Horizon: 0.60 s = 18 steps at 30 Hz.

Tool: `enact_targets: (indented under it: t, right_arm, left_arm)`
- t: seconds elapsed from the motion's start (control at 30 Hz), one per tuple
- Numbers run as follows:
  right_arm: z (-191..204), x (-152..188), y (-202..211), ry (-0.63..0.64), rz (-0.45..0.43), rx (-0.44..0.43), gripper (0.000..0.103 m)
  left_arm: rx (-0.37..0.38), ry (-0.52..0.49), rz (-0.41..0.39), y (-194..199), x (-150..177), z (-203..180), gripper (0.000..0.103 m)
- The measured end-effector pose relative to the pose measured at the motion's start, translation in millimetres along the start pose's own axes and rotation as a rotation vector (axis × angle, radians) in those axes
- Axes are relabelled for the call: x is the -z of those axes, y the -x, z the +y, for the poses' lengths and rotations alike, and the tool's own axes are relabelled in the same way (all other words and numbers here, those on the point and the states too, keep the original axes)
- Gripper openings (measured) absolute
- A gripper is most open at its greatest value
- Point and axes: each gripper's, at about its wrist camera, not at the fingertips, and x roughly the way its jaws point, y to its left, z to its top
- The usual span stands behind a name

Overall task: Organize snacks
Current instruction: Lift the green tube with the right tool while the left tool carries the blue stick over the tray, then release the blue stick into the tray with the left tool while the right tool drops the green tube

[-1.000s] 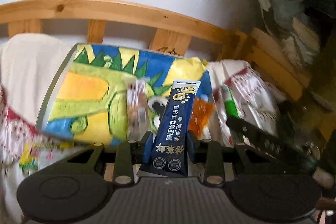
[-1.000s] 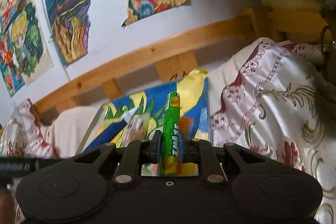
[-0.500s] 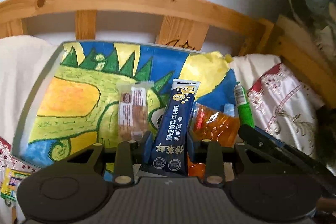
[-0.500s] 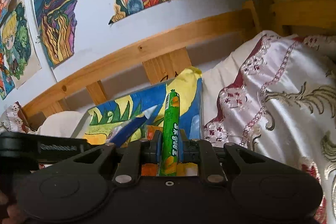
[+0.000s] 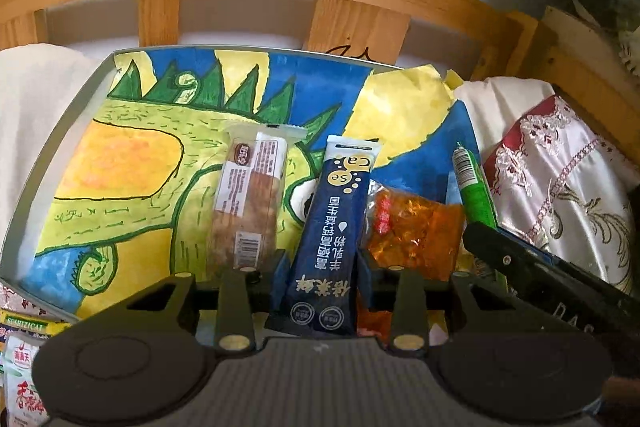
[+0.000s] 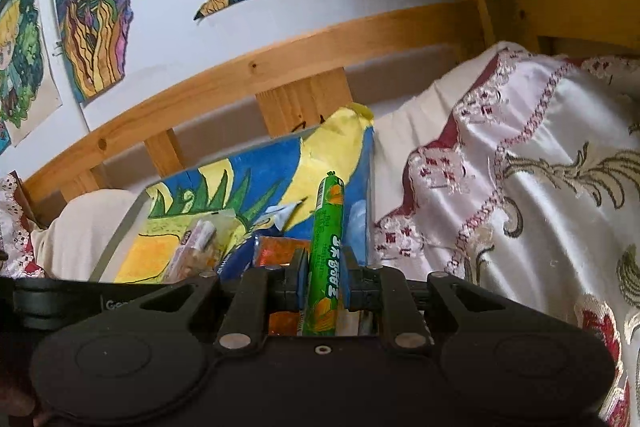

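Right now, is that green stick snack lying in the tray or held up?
Held up. The right gripper is shut on the green stick, which points up and away over the tray, not lying in it.

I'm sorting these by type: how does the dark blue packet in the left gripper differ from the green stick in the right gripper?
The blue packet is flat, wide and dark with white lettering; the green stick is round, slim and bright, crimped at its tip. The left gripper stands wider around the packet; the right gripper pinches the stick narrowly. Both are long and point away over the painted tray.
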Motion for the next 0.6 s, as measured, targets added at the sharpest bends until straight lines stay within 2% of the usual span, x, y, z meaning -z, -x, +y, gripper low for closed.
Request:
enact_targets:
  t: [0.1,0.17,0.37,0.5,0.57,0.6]
  right_arm:
    - [-2,-1,1,-0.011,0.006,0.002,0.021]
    - [-2,-2,3,-0.012,-0.001,0.003,0.022]
    - [1,-5,10,0.016,-0.026,0.008,0.028]
    - [1,-7,16,0.024,-0.046,0.020,0.037]
    - [2,-8,20,0.032,-0.060,0.030,0.043]
    - [3,-8,22,0.037,-0.068,0.032,0.048]
  left_arm:
    - [0.008,0.012,-0.007,2,1,3,0.043]
    - [0.017,0.027,-0.014,4,1,6,0.050]
    - [0.024,0.061,-0.058,16,0,11,0.065]
    - [0.015,0.091,-0.111,30,1,15,0.076]
    - [0.006,0.104,-0.157,43,3,17,0.086]
    - [-0.005,0.106,-0.180,49,5,17,0.088]
